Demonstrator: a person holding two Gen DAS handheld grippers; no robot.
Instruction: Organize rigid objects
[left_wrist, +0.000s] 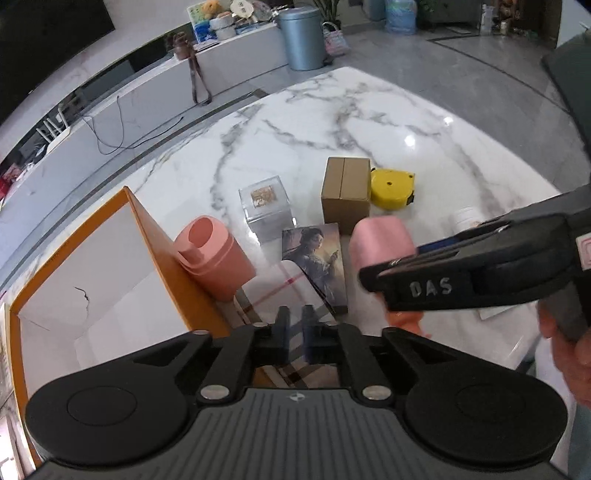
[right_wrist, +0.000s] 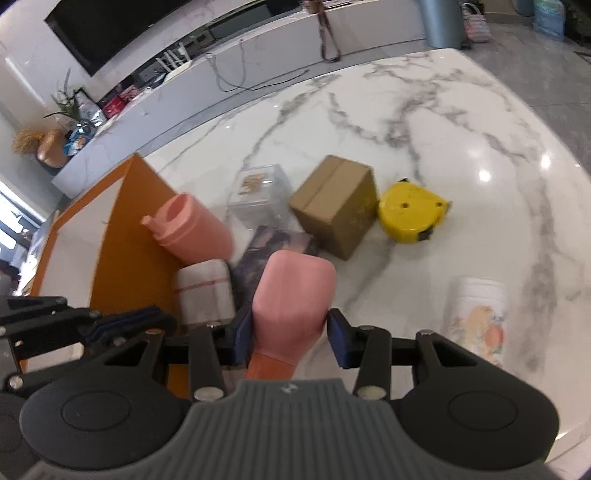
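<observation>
**Pink piece held over a crowded tabletop**

While the right gripper (right_wrist: 289, 328) clamps a pink plastic cup-shaped piece (right_wrist: 295, 291) between its blue pads at the lower centre of the right wrist view, the left gripper (left_wrist: 294, 334) has its jaws drawn together on nothing, low in its own frame. At the left edge sits the orange cardboard box with a white interior (left_wrist: 110, 266), probably where the pieces belong. A pink plastic bottle body (left_wrist: 212, 258) stands against its wall, beside a clear acrylic cube (left_wrist: 264, 208), a picture card (left_wrist: 317, 262), a brown carton (left_wrist: 345, 194) and a yellow tape measure (left_wrist: 391, 188) on the white marble table (left_wrist: 332, 122).

The held piece tapers toward the pads, so it could slip out if tilted. Swinging it left toward the box risks knocking the bottle body over, and the two grippers are near enough to collide.
</observation>
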